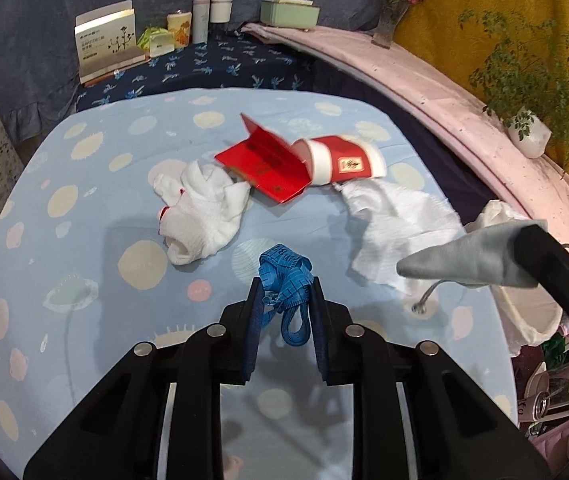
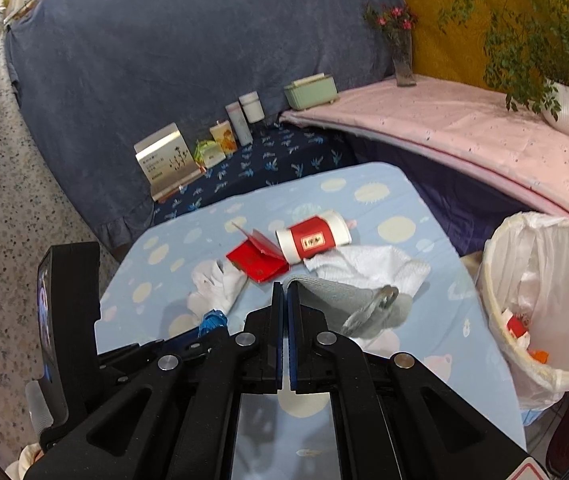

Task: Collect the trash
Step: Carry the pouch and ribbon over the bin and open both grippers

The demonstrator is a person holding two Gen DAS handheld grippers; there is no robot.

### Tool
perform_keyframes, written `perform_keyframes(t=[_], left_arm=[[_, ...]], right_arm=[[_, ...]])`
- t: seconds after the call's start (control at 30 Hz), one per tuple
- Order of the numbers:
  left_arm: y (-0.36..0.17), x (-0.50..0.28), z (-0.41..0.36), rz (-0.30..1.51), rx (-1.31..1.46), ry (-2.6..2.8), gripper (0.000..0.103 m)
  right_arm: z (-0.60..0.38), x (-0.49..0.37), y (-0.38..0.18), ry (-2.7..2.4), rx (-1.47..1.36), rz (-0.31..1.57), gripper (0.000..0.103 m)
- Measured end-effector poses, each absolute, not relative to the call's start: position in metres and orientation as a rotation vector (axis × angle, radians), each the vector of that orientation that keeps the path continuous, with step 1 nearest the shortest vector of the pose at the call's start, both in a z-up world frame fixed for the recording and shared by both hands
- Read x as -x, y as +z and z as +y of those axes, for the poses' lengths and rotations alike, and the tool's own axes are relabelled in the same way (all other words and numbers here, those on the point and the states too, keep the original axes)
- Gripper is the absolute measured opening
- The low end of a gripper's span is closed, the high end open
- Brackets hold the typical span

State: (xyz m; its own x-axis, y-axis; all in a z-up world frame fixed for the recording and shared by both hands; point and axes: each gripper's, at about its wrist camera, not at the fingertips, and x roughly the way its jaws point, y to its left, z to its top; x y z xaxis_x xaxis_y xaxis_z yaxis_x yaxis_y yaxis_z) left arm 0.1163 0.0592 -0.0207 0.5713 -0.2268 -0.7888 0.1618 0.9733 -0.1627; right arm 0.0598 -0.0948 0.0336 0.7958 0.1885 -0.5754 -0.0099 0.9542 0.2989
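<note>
blue tape measure [image 1: 286, 280] bunched in our left gripper [image 1: 286, 300], jaws clamped on it, and grey cloth [image 2: 340, 294] pinched in our right gripper [image 2: 285, 296], both clear of the worktop [image 1: 84, 260], seemingly bound for the lined bin [image 2: 544, 280] beside it.

Desk [image 2: 436, 320] covered with a light blue cloth printed with pale dots. Behind it, a lower surface under a dark navy cloth with blue leaf print [image 2: 284, 160], carrying a row of small boxes [image 2: 164, 160] and white jars [image 2: 251, 107]. A grey-blue drape [image 2: 184, 48] hangs as backdrop. To the right, a curved pink-covered ledge [image 2: 464, 128] holds a green box [image 2: 311, 90], a vase of pink flowers [image 2: 400, 52] and a potted plant in a white pot [image 2: 564, 106], against a mustard-yellow cloth [image 2: 444, 12]. Speckled stone floor [image 2: 0, 220] at left. Even indoor light.
</note>
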Motion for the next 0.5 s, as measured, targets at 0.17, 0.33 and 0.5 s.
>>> perform_keyframes(t=[0.17,0.33,0.5], left_arm=[[-0.001,-0.107,0.041,0.906,0.071,-0.269,0.022],[0.012,-0.099,0.012,0.887,0.046,-0.321,0.022],[0.021,-0.093,-0.024,0.873,0.009,-0.377,0.022]], right_arm=[[-0.113,-0.049,0.047,0.076,-0.297,0.604,0.002],[-0.143,-0.035,0.053,0.020,-0.318,0.577,0.002],[-0.176,-0.021,0.059,-0.037,-0.341,0.547,0.002]])
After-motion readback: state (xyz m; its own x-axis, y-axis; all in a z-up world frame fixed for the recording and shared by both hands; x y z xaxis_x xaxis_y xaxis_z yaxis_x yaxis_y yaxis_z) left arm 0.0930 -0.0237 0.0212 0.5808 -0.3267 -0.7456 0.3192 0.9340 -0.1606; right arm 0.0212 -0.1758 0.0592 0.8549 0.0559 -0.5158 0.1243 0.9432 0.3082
